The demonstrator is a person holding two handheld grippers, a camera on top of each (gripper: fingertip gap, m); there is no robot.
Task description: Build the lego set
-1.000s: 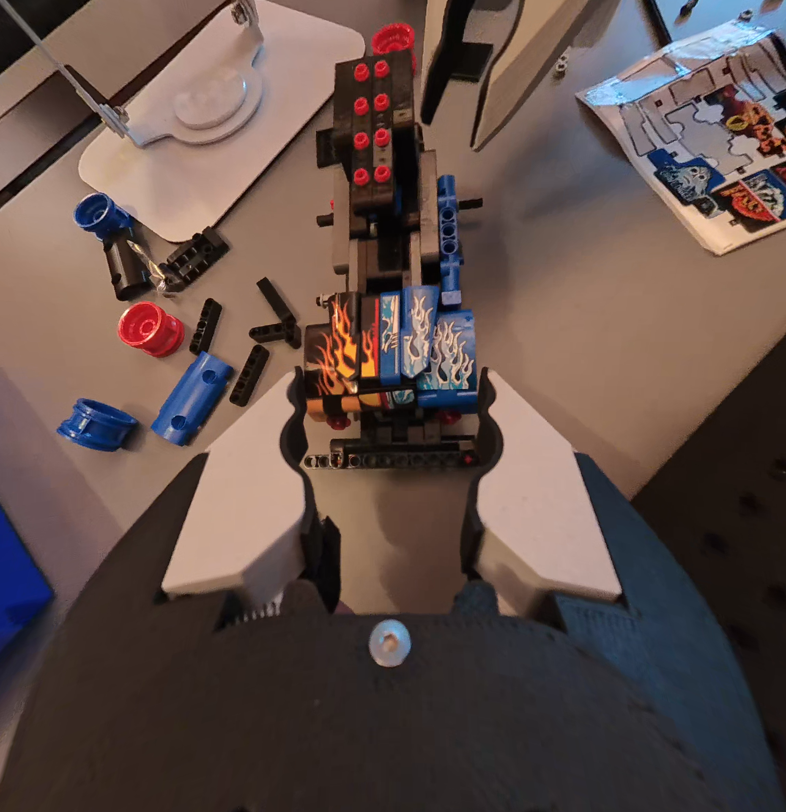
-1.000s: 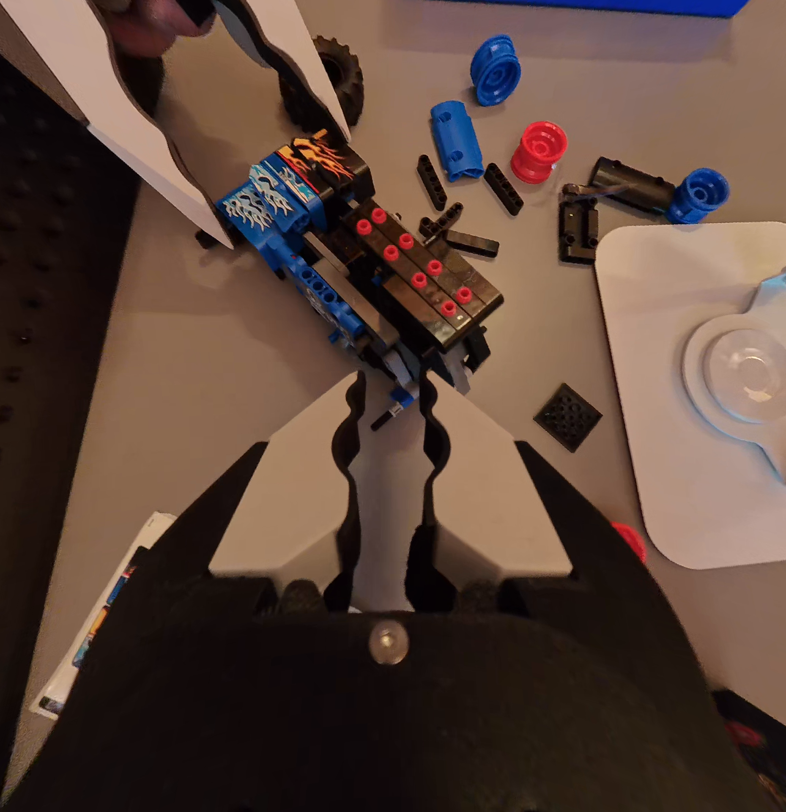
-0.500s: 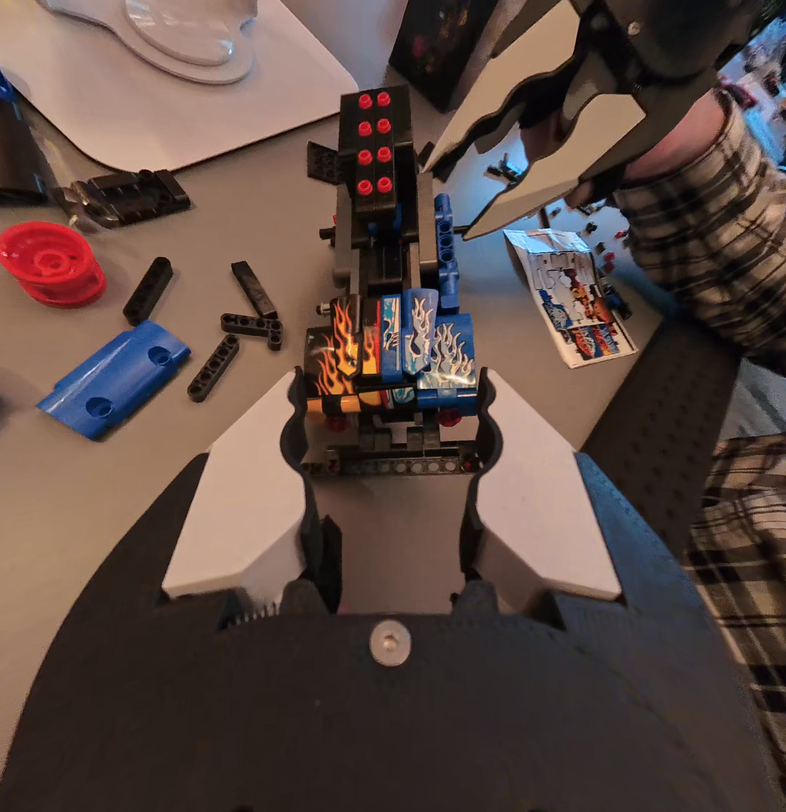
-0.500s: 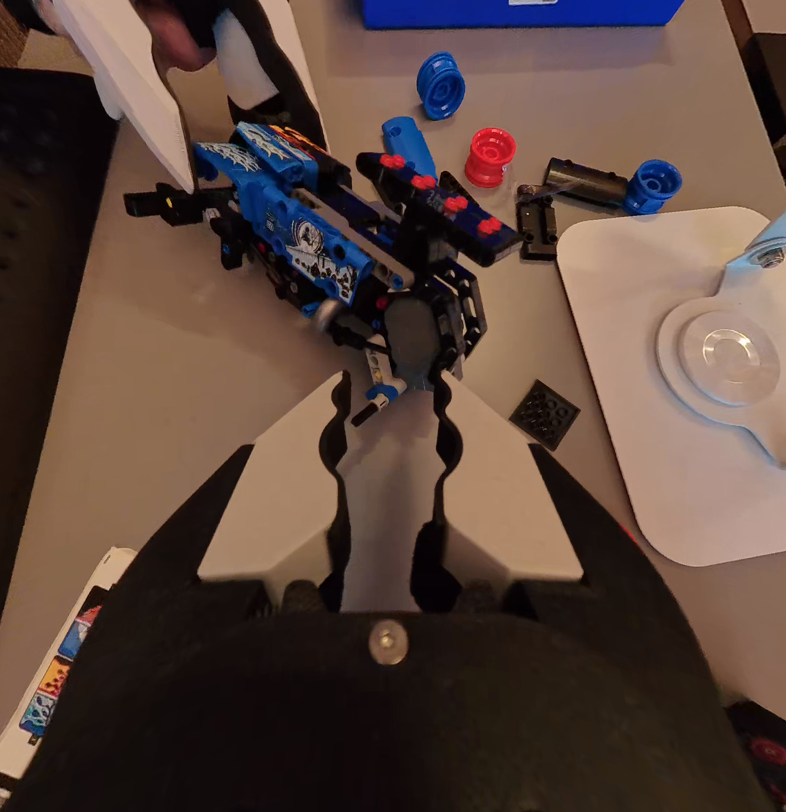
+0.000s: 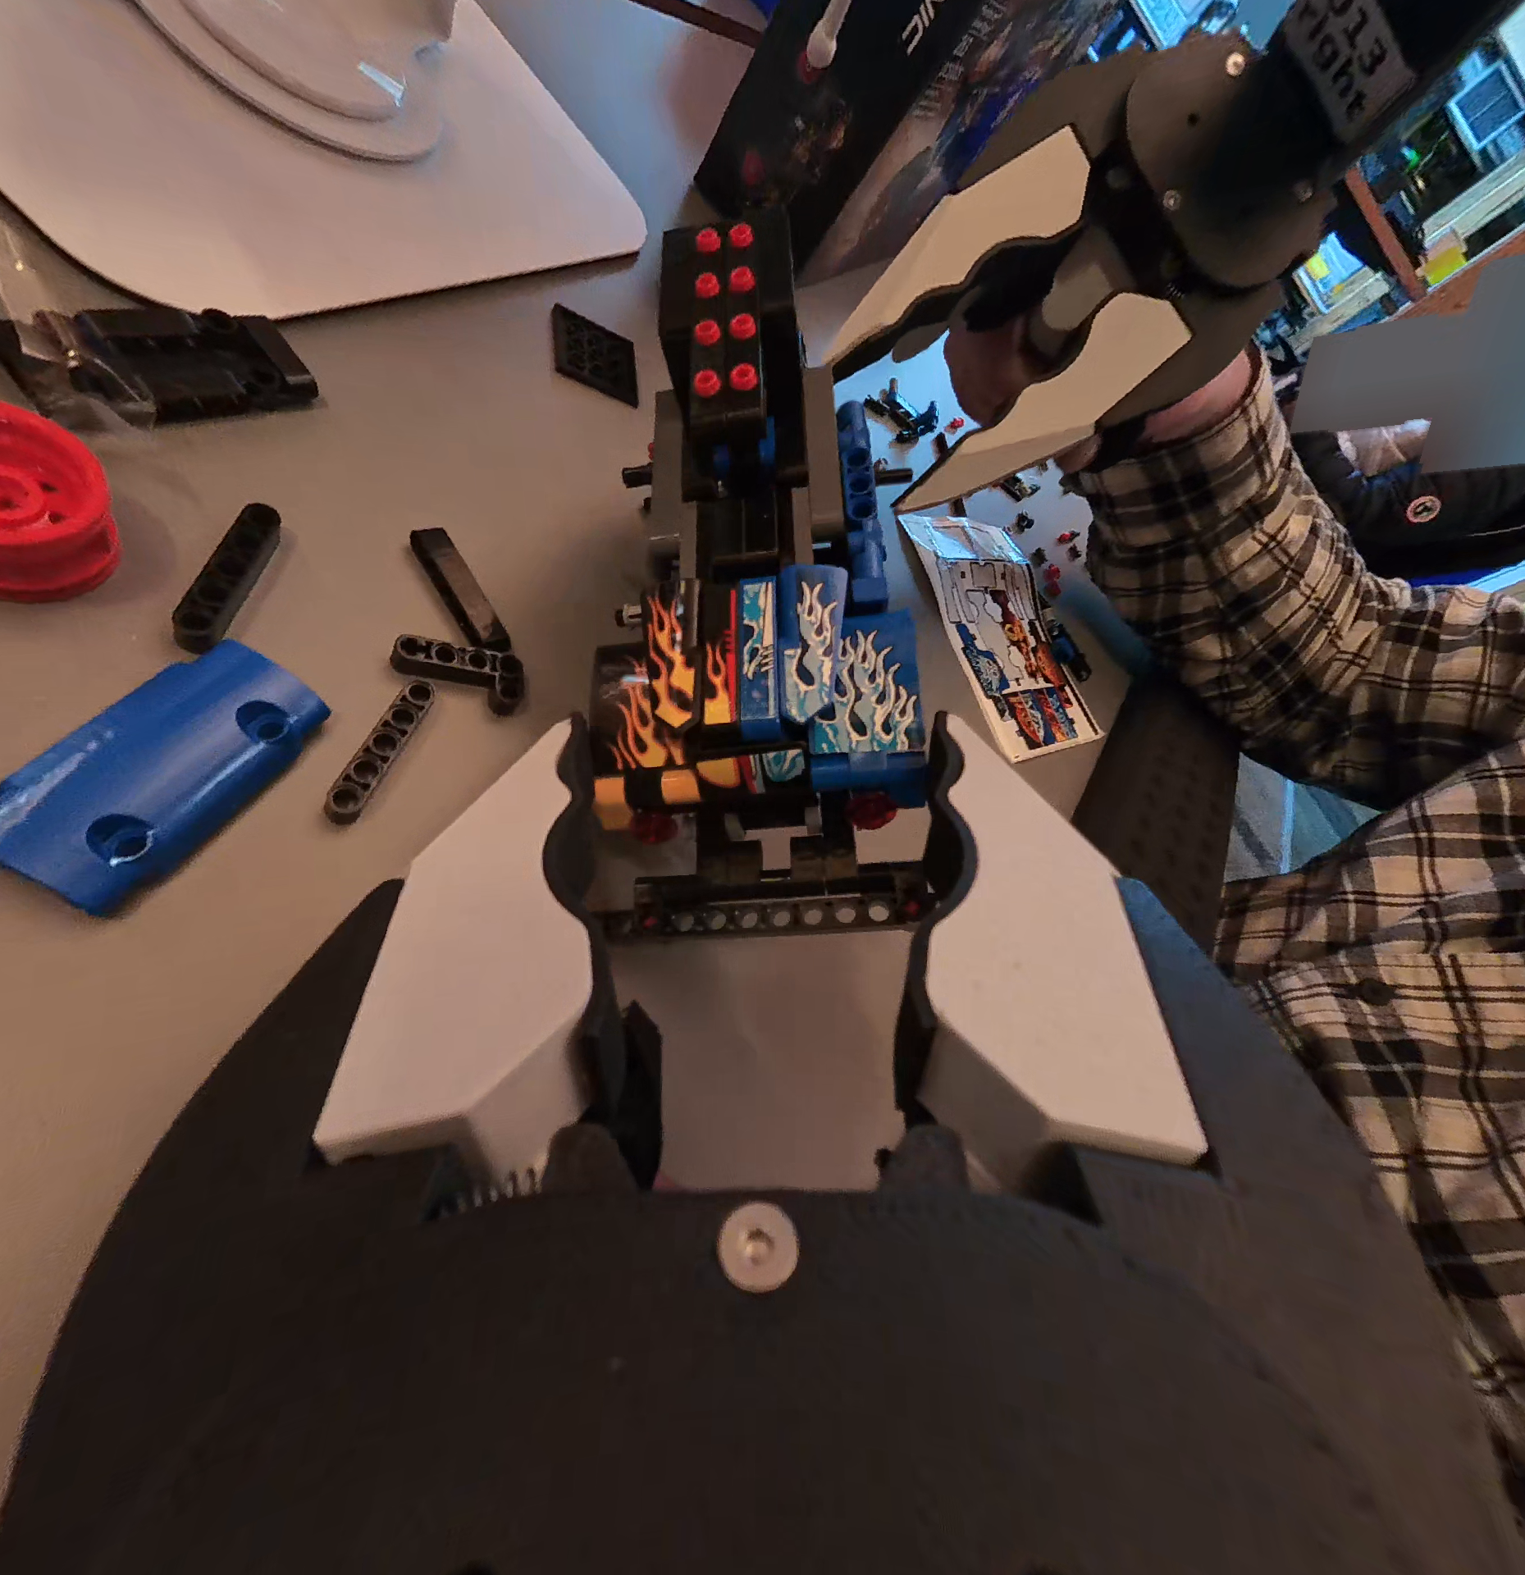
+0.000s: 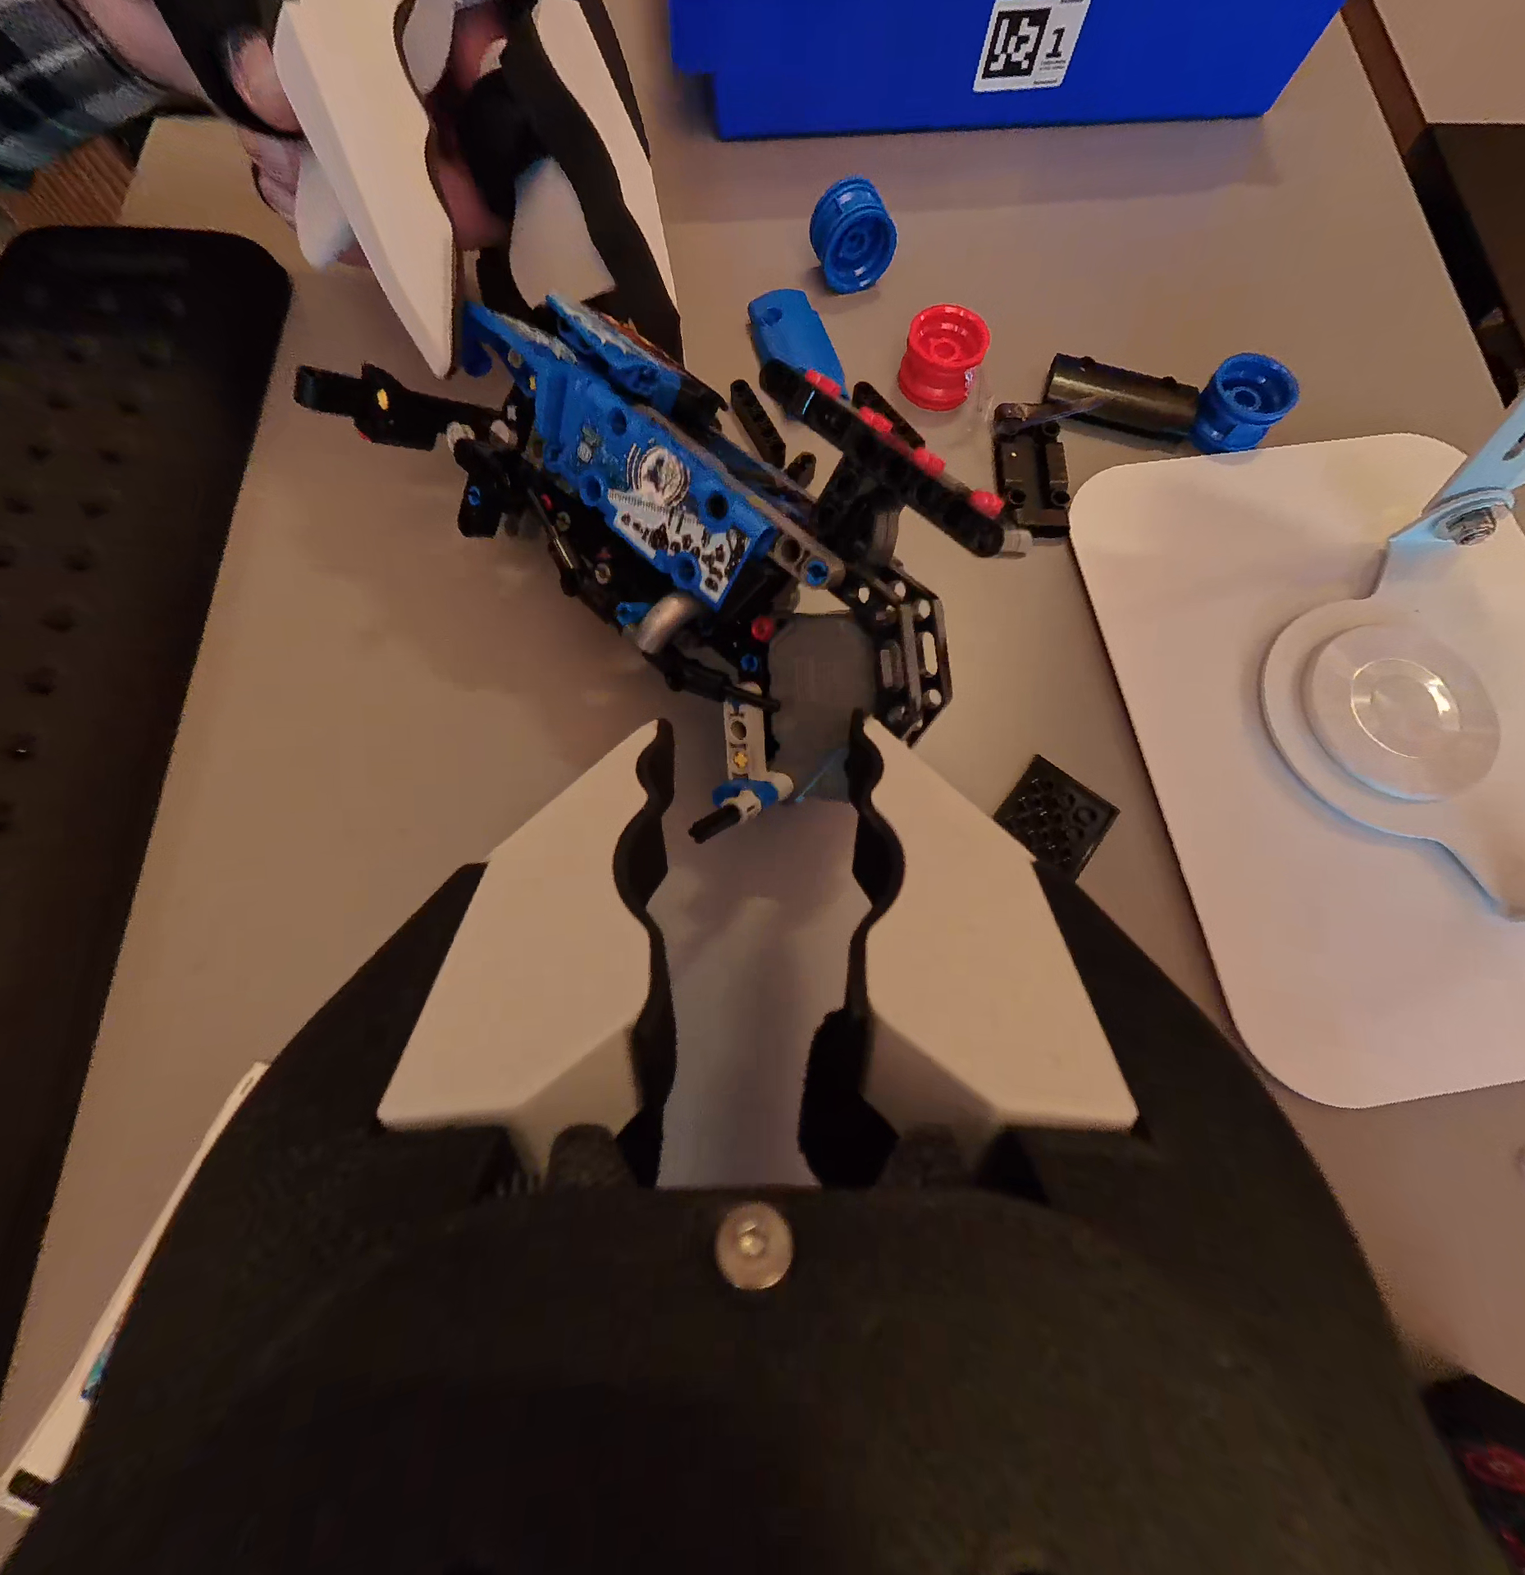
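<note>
Both views: model | left-only: booklet; right-only: bin

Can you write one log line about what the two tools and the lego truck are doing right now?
left tool: shut on lego truck front, tilted off table | right tool: open, empty, near truck's rear | loose red wheel: on table

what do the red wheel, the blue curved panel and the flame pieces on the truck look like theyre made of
Red wheel: moulded plastic, matte to satin, judging by its even colour and ribbed rings.
Blue curved panel: hard glossy plastic; light glints along its edge and round its holes.
Flame pieces on the truck: glossy plastic, and the flames are probably stickers, since a similar printed sheet lies nearby, though that is a guess.
</note>
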